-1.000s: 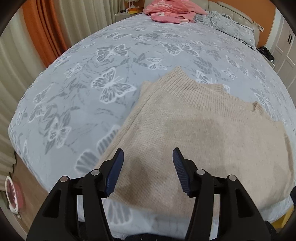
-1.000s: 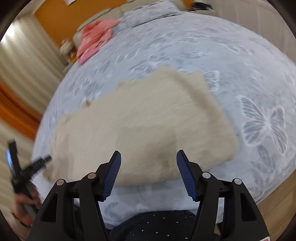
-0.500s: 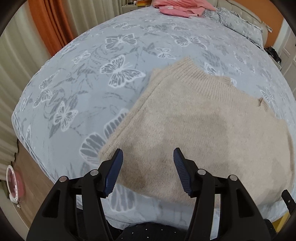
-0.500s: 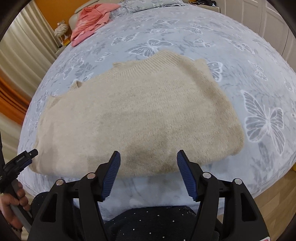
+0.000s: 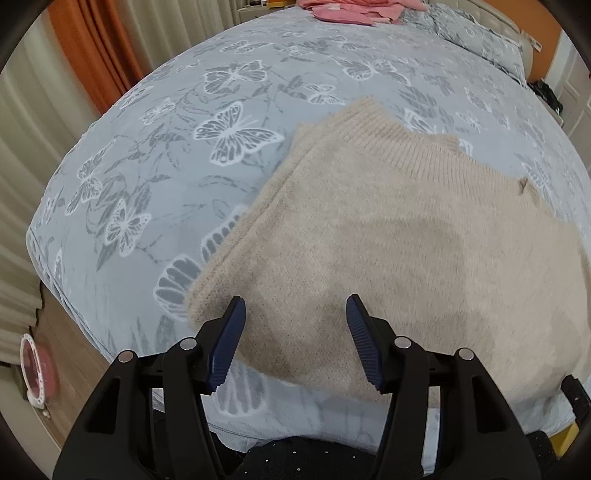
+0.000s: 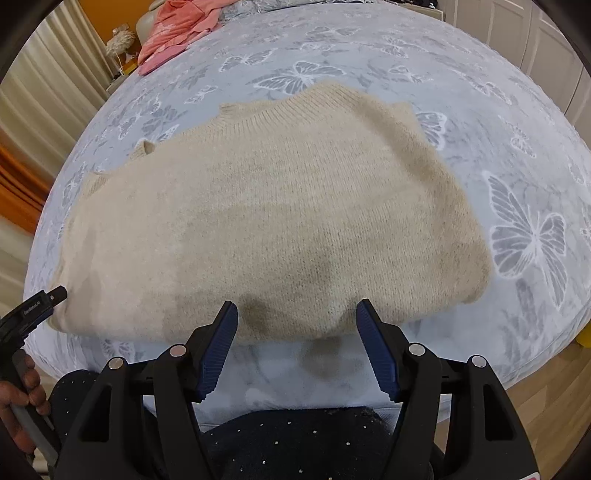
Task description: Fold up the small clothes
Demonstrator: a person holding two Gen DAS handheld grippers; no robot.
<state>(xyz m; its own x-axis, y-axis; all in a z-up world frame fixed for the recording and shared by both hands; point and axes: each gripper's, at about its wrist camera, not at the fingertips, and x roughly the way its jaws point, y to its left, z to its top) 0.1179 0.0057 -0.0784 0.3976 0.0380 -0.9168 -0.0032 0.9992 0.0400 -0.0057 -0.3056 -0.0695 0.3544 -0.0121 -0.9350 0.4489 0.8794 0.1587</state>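
Observation:
A beige knit sweater (image 5: pixel 406 236) lies flat on the butterfly-print bed cover (image 5: pixel 184 147), with its ribbed hem pointing to the far side. My left gripper (image 5: pixel 295 306) hovers open over the sweater's near left corner, nothing between its blue pads. In the right wrist view the sweater (image 6: pixel 277 221) fills the middle. My right gripper (image 6: pixel 297 308) stands open just above its near edge, empty. The left gripper (image 6: pixel 37 306) shows at that view's left border, held by a hand (image 6: pixel 18 398).
Pink clothes (image 5: pixel 354 9) lie at the far end of the bed beside pillows (image 5: pixel 476 33). An orange curtain (image 5: pixel 92 48) hangs at the left, white cupboard doors (image 6: pixel 535 48) at the right. Wooden floor and a pink round object (image 5: pixel 35 369) lie below the bed edge.
The right gripper swung from a blurred sideways view to a steady one and sank toward the sweater's near edge. The left gripper tipped downward, so the near left corner now shows.

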